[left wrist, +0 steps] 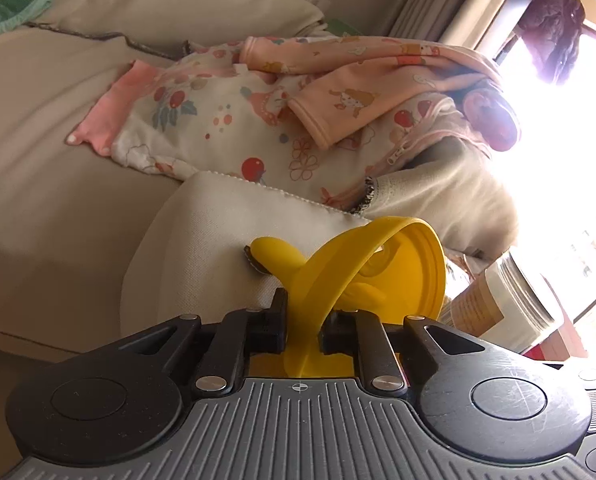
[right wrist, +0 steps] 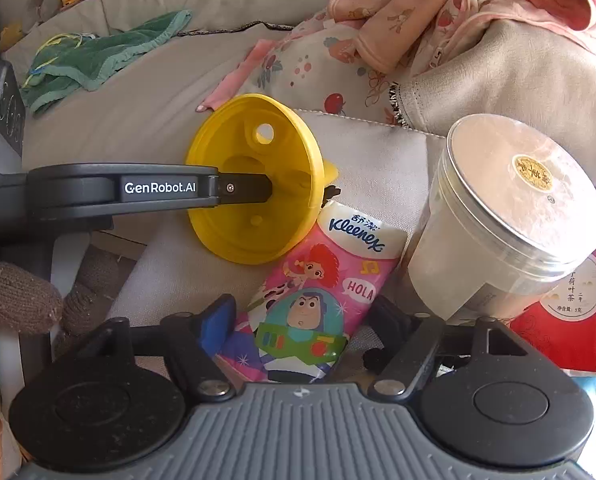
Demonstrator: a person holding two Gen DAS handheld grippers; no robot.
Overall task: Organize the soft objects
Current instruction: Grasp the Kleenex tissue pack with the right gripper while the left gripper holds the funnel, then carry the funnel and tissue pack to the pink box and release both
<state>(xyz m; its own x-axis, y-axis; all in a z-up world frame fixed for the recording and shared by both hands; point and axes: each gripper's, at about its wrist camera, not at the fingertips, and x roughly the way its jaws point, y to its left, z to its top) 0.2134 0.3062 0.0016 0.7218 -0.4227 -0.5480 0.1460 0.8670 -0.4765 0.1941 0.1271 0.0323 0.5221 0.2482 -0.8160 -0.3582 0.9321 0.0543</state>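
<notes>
Right, left claw (left wrist: 302, 322) clamped on the yellow silicone suction bowl with its looped strap (left wrist: 372, 264), jaws drawn nearly together and pinching the thin strap between them. Seen from the right wrist view, one black finger reaching into the open mouth of that same yellow bowl (right wrist: 257, 178), so a grip across the wall or strap, bowl tipped on its side over the cream sofa cushion (right wrist: 374, 152). Probably held that way because the floppy rim gives the only thin edge to bite; whether bowl rests on cushion or hangs just clear, hard to tell.

Over to the right claw (right wrist: 298, 332): spread wide, blue-padded finger on one side, black finger on the other, straddling the pink cartoon-printed Kleenex tissue pack (right wrist: 318, 300). Pads look near both flanks of the pack, contact not clear, no squeeze visible. Looks like a lineup for a pick, pack lying flat and lengthwise between the fingers, a sensible approach for something squashy.

Just beside the pack, clear plastic tub with a silver foil lid (right wrist: 510, 216), apparently touching the pack's corner; red tea packet (right wrist: 578, 304) beneath it. Tight quarters on that side, so a risk of nudging the tub when closing.

Further back, heap of pink and fruit-print baby clothes (left wrist: 265, 100) piled on the sofa, green towel (right wrist: 97, 56) crumpled well apart.
</notes>
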